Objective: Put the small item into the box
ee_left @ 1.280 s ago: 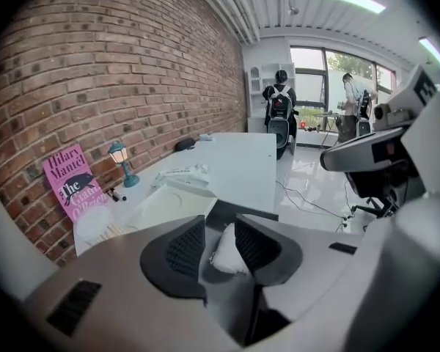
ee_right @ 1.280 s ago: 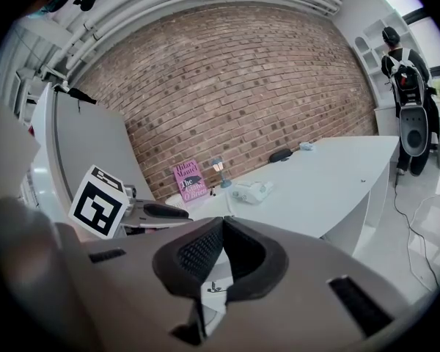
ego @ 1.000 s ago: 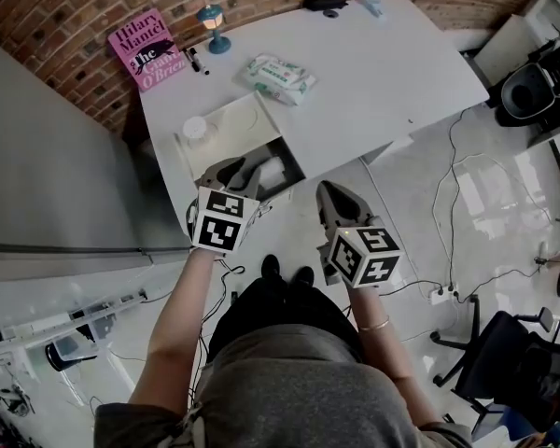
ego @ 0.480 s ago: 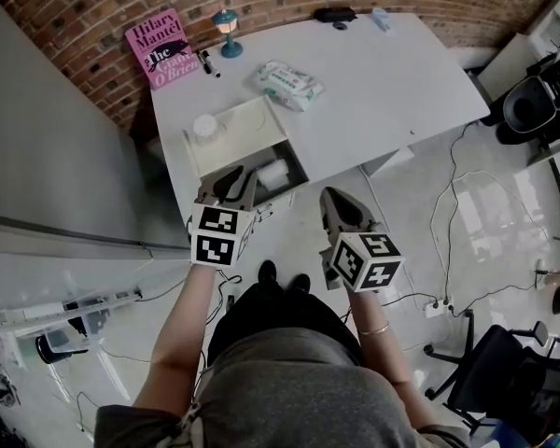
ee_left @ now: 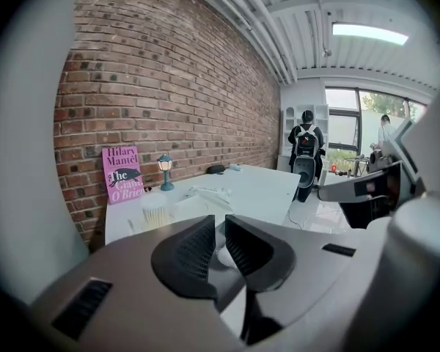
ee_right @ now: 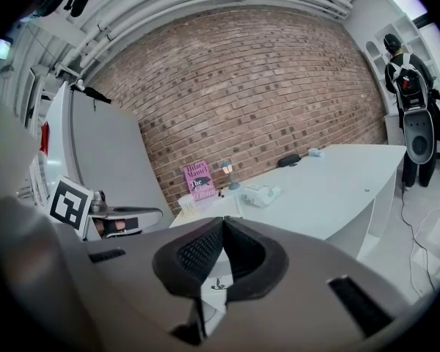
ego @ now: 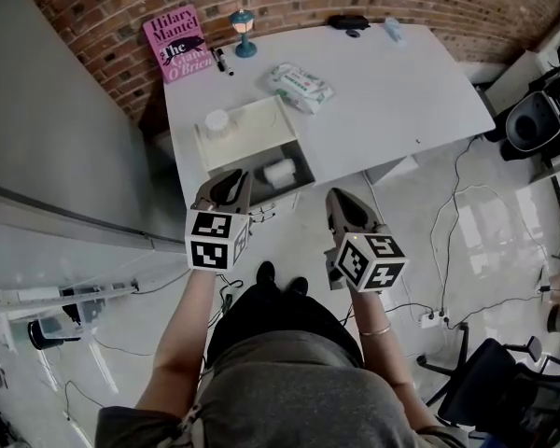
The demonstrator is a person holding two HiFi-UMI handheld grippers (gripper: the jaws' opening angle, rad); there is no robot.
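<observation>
Looking down in the head view, the white roll (ego: 280, 171) lies inside the open box (ego: 308, 177) at the near left edge of the tabletop (ego: 383, 91). A small white cup (ego: 217, 122) stands just left of the box. The left tongs (ego: 226, 187) hang just near of the box and the right tongs (ego: 345, 203) further right, off the tabletop.

The left gripper view shows those tongs almost together, having just been closing. A slim gap is left and nothing is gripped.

The right gripper view has its pads (ee_right: 205, 251) meeting at the tips, empty.

The placing step looks finished. If the cup also belongs in the box, the next move calls for reopening the left tongs and reaching far-left.
</observation>
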